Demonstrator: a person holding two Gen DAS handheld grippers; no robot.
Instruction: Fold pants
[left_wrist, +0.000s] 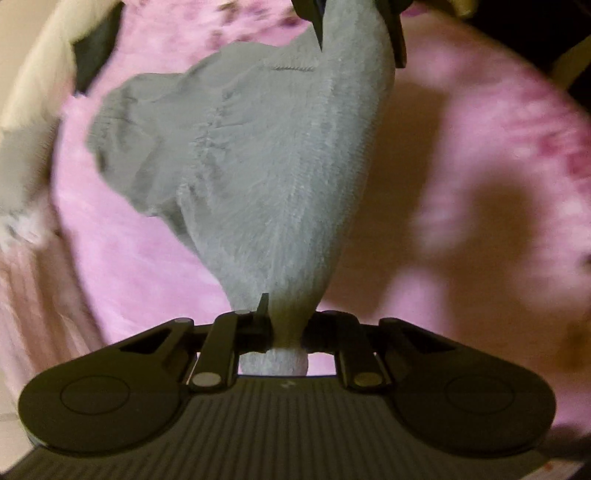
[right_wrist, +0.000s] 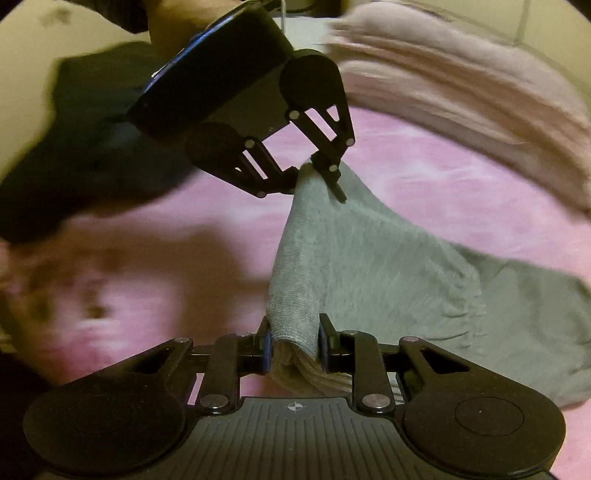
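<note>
The left hand-held gripper pinches a bunched edge of the grey pants, its jaws drawn nearly together on the cloth. From that pinch the fabric rises taut ahead of it to the right hand-held gripper, whose dark fingers clamp the far end at the top of the left wrist view.

The right wrist view shows the same hold from the other side: the right hand-held gripper squeezes a thick fold of the pants between narrowly set jaws, and the left hand-held gripper grips the cloth just beyond. The rest of the garment trails off to the right of both onto a pink bedspread below. Behind lies what appears to be a folded pale pink blanket, heavily blurred.
</note>
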